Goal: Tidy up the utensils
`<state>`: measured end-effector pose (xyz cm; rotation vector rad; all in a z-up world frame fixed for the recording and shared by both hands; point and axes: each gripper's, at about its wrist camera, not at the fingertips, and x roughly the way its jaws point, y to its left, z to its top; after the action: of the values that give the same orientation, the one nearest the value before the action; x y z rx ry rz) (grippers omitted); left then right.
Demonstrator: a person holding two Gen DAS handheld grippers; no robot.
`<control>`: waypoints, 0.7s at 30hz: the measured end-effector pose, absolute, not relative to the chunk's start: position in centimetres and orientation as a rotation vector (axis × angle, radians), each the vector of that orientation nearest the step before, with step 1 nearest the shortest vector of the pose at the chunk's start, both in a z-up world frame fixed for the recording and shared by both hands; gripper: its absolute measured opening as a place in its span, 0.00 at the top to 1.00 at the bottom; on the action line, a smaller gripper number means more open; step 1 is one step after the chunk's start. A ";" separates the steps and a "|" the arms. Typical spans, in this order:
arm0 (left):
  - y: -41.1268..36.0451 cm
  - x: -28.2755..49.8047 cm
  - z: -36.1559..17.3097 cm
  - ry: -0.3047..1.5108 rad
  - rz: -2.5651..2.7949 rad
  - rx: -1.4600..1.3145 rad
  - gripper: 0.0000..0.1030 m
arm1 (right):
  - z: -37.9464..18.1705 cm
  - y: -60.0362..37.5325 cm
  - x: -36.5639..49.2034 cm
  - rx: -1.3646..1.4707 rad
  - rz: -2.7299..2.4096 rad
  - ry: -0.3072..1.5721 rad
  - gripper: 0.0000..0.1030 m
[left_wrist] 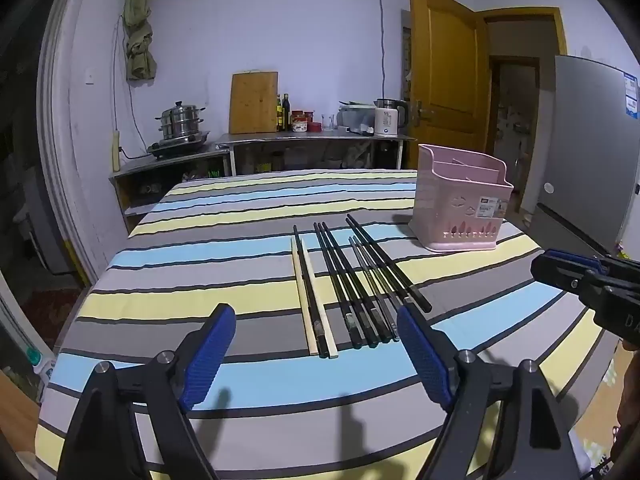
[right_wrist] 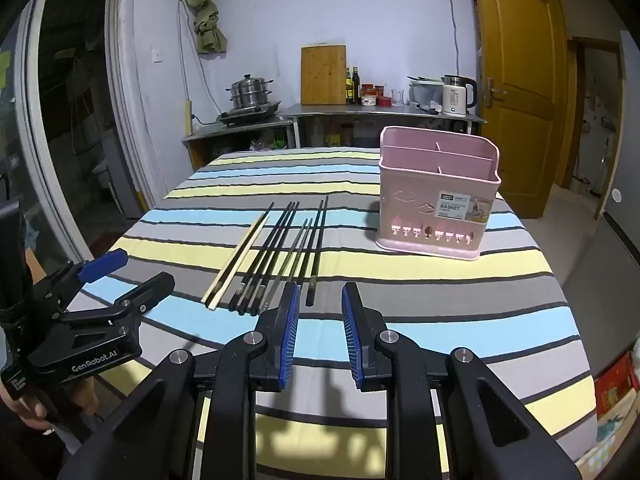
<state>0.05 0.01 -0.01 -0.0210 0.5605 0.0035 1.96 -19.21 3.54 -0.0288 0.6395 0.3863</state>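
On the striped table (left_wrist: 200, 280), the left claw (left_wrist: 316, 320) is held wide open and empty at the near edge, its pads framing the near ends of the chopsticks (left_wrist: 342, 280). These are laid side by side in a row at the middle of the table, pointing away.

Ten are counted, as far as can be told: two pale wooden ones (left_wrist: 303, 300) at the left with a dark one between them, then three black, two greyish and two black (right_wrist: 318, 248) at the right.

The right claw (right_wrist: 320, 292) is set narrow, with nothing gripped, and is lined up with the near end of the rightmost black pair. That pair is judged to be the next pick. A matched pair is best taken by its thick near ends, squarely, so that neither stick is rolled against its neighbours.

One pink basket (left_wrist: 460, 208) stands upright at the far right, empty and divided into compartments. The sticks should be carried over its rim and dropped in tips-down.
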 end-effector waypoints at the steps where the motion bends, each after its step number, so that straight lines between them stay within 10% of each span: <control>1: 0.0 0.0 0.0 0.556 0.000 -0.020 0.20 | 3.5 -19.2 2.0 -0.029 0.386 0.639 0.78; 21: -0.5 0.1 0.1 0.551 -0.009 0.002 0.20 | 3.6 -19.2 2.0 -0.028 0.386 0.641 0.78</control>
<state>0.07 -0.51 0.05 0.0020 0.5507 -0.0088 1.96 -19.23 3.57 -0.0282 0.6411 0.3860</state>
